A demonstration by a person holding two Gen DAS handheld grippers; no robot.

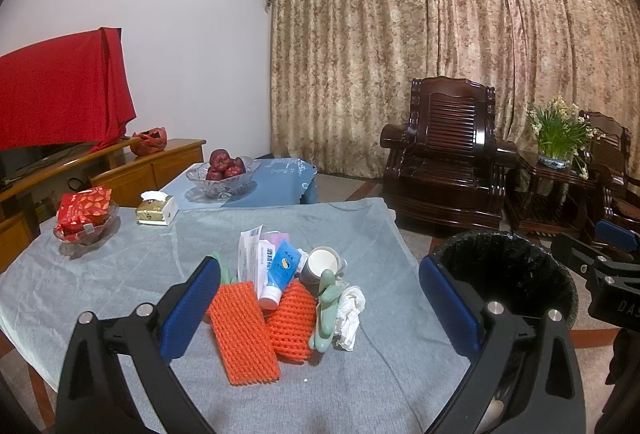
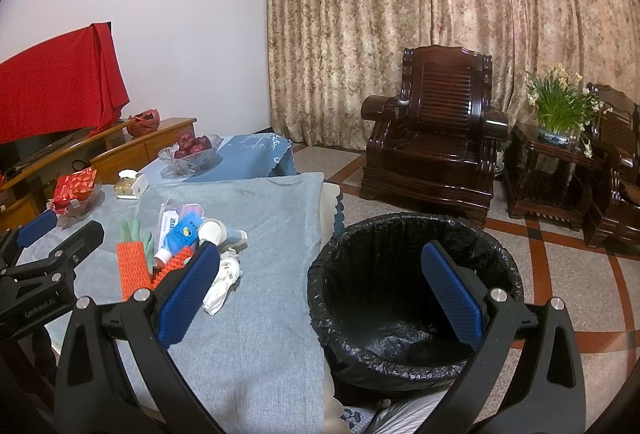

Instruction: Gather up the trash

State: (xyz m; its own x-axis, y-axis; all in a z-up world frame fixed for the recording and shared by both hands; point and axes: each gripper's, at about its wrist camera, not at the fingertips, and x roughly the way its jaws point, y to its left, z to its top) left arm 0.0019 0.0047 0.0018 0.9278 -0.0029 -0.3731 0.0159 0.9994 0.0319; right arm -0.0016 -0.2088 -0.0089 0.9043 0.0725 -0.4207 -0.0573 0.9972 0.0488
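Left gripper (image 1: 320,298) and right gripper (image 2: 320,294): fingers spread, empty. Trash pile (image 1: 280,298) lies on counter (image 1: 380,374); bin (image 2: 412,298) stands beside.

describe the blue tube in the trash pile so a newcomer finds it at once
On the grey-clothed table, find the trash pile beside the black-lined bin. The blue tube leans across the two orange foam nets, white cap toward the camera: the pile's only blue item.
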